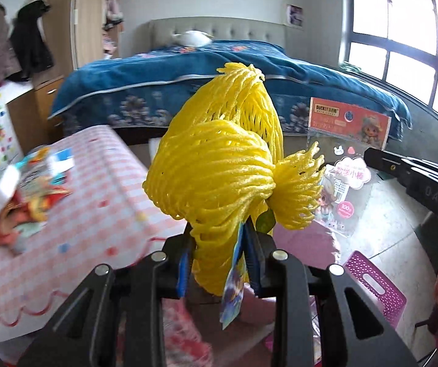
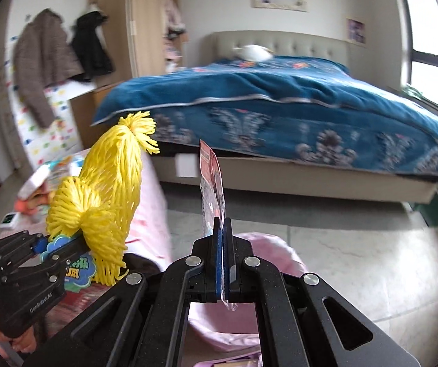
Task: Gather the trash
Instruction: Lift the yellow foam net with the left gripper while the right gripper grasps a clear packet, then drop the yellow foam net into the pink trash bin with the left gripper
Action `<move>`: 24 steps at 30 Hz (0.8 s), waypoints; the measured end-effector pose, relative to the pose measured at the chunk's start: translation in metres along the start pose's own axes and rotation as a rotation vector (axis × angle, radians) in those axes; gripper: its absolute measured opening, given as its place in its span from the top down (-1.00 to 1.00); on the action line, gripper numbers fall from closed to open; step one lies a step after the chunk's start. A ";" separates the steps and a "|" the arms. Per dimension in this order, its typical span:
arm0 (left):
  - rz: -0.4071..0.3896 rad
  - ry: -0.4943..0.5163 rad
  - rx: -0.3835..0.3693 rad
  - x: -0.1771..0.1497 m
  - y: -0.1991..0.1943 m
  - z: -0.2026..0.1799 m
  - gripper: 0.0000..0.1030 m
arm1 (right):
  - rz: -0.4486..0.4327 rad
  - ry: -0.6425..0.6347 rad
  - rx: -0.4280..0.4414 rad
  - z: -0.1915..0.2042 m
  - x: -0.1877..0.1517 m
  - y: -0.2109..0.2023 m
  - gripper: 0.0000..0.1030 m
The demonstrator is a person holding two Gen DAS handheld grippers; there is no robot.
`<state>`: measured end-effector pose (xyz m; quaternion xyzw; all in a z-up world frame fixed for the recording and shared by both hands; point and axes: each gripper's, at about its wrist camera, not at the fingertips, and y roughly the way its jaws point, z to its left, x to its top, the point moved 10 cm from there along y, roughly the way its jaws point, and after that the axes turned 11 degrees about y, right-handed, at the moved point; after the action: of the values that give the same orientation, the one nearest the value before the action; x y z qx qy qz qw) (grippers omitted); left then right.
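My left gripper (image 1: pixel 220 232) is shut on a bundle of yellow foam fruit nets (image 1: pixel 213 165) together with a colourful wrapper (image 1: pixel 234 299) that hangs down between its blue pads. The right wrist view shows the same nets (image 2: pixel 109 183) and the wrapper (image 2: pixel 78 270) in the left gripper (image 2: pixel 63 244) at the lower left. A clear sticker packet with an orange header (image 1: pixel 347 128) is clamped in my right gripper (image 1: pixel 369 156), which comes in from the right. Seen edge-on, the packet (image 2: pixel 211 177) stands up from the shut right gripper (image 2: pixel 222 223).
A table with a pink checked cloth (image 1: pixel 102 183) carries a pile of wrappers (image 1: pixel 32 189) at the left. Behind it stands a bed with a blue cover (image 2: pixel 280 98). A magenta perforated stool (image 1: pixel 378 287) and something soft and pink (image 2: pixel 249 321) sit low on the grey floor.
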<state>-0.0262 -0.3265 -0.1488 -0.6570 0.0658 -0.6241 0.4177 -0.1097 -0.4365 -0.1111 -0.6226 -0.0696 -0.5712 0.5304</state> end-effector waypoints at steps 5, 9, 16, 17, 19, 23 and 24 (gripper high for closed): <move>0.016 0.028 -0.059 0.008 0.040 -0.026 0.43 | 0.020 0.062 -0.079 -0.042 -0.007 0.030 1.00; 0.047 0.027 -0.111 0.010 0.065 -0.041 0.42 | 0.051 0.081 -0.130 -0.063 -0.013 0.053 1.00; 0.109 0.034 -0.174 0.007 0.105 -0.058 0.03 | 0.159 0.115 -0.166 -0.088 -0.035 0.092 0.91; 0.115 0.032 -0.182 0.007 0.109 -0.058 -0.03 | 0.172 0.119 -0.165 -0.090 -0.037 0.095 0.87; 0.135 0.033 -0.195 0.005 0.117 -0.060 -0.10 | 0.186 0.123 -0.167 -0.094 -0.039 0.101 0.68; 0.161 0.031 -0.217 0.003 0.127 -0.060 -0.15 | 0.194 0.143 -0.181 -0.101 -0.038 0.100 0.48; 0.162 0.031 -0.220 0.003 0.128 -0.060 -0.17 | 0.193 0.149 -0.183 -0.102 -0.037 0.100 0.48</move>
<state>-0.0224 -0.4387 -0.2346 -0.6815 0.1932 -0.5876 0.3911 -0.1178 -0.5356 -0.2203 -0.6280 0.0825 -0.5663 0.5273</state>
